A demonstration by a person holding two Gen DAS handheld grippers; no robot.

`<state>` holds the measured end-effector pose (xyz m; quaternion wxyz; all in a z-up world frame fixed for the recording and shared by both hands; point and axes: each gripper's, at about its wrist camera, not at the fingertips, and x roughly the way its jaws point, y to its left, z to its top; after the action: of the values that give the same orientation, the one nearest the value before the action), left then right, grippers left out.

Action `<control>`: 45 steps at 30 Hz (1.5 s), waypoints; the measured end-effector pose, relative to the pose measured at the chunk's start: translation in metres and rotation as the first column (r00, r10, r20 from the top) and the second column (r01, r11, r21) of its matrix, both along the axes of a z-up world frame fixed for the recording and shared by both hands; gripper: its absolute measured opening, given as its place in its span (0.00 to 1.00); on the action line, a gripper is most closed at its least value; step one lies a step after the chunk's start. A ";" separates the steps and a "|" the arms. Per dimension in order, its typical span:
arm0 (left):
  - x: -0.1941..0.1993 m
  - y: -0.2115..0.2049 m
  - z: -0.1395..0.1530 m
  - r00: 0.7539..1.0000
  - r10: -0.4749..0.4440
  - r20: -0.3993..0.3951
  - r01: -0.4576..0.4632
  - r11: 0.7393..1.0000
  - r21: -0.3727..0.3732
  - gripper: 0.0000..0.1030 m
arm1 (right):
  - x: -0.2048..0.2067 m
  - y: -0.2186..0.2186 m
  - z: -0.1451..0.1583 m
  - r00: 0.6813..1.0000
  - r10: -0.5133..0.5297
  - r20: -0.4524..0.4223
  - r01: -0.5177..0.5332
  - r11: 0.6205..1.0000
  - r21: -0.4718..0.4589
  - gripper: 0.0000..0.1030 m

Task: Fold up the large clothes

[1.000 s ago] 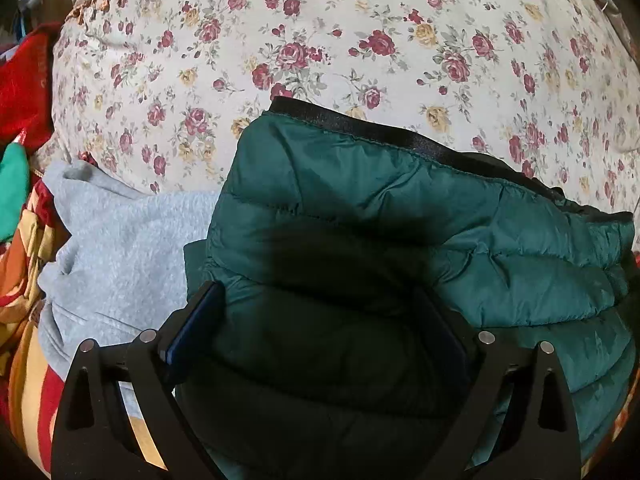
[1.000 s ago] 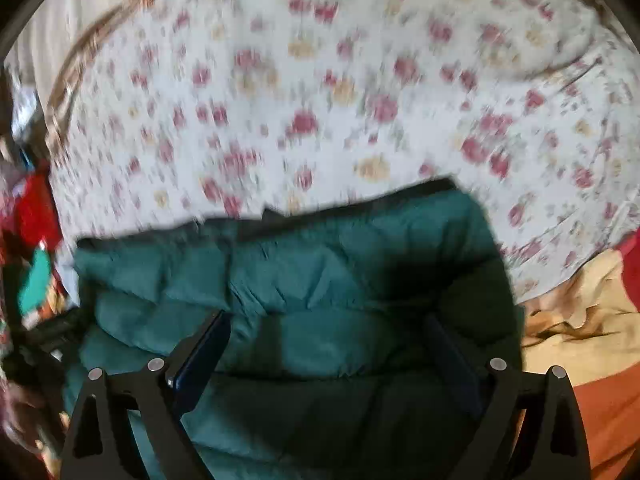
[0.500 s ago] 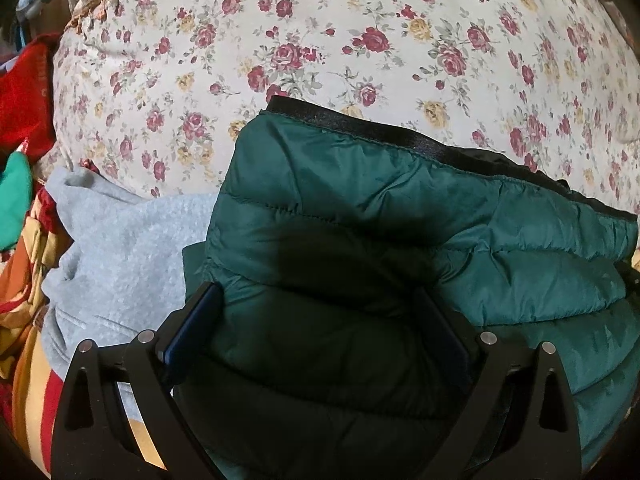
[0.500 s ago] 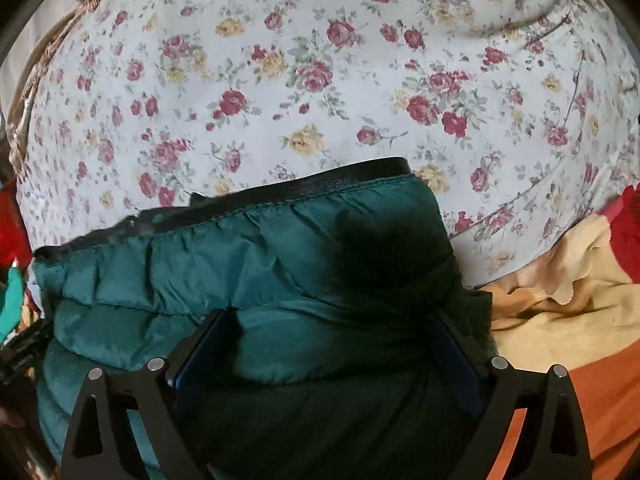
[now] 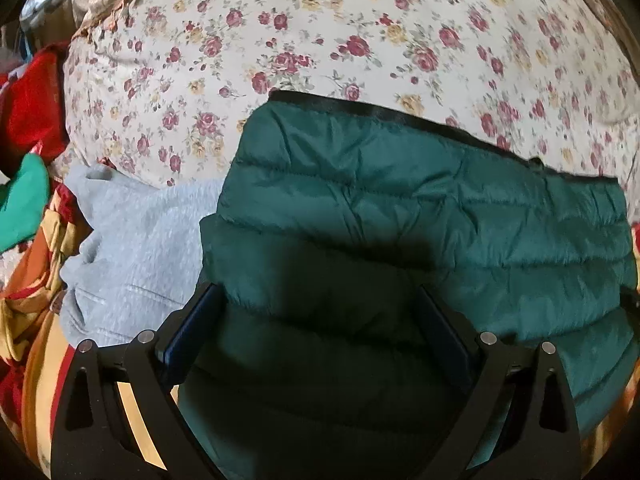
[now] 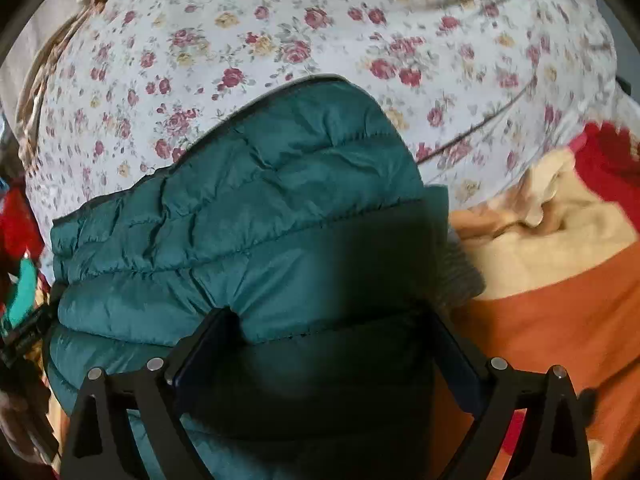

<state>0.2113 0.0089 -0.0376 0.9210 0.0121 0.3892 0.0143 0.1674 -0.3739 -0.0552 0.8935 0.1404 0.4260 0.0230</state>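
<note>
On floral sheet [image 5: 320,40], green jacket [image 5: 400,208] between both grippers' spread fingers [image 5: 192,328].

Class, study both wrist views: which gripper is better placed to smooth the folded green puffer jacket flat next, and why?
Probably the left gripper: its view shows the green puffer jacket lying fairly level, its black-trimmed edge straight. The right gripper sits at the bunched corner beside the orange cloth. Both look open, straddling the fabric.

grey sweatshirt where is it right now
In the left wrist view the grey sweatshirt lies left of the green puffer jacket, touching it, at the floral sheet's near edge.
</note>
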 end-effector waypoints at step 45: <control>-0.010 0.005 -0.009 0.999 -0.024 -0.039 0.022 0.998 -0.061 0.99 | -0.011 0.016 0.030 0.998 0.048 0.029 -0.047 0.998 -0.040 0.93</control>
<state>0.2016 0.0135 -0.0466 0.9131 -0.0112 0.4074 -0.0083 0.1569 -0.3578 -0.0251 0.9016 0.1122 0.4159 0.0381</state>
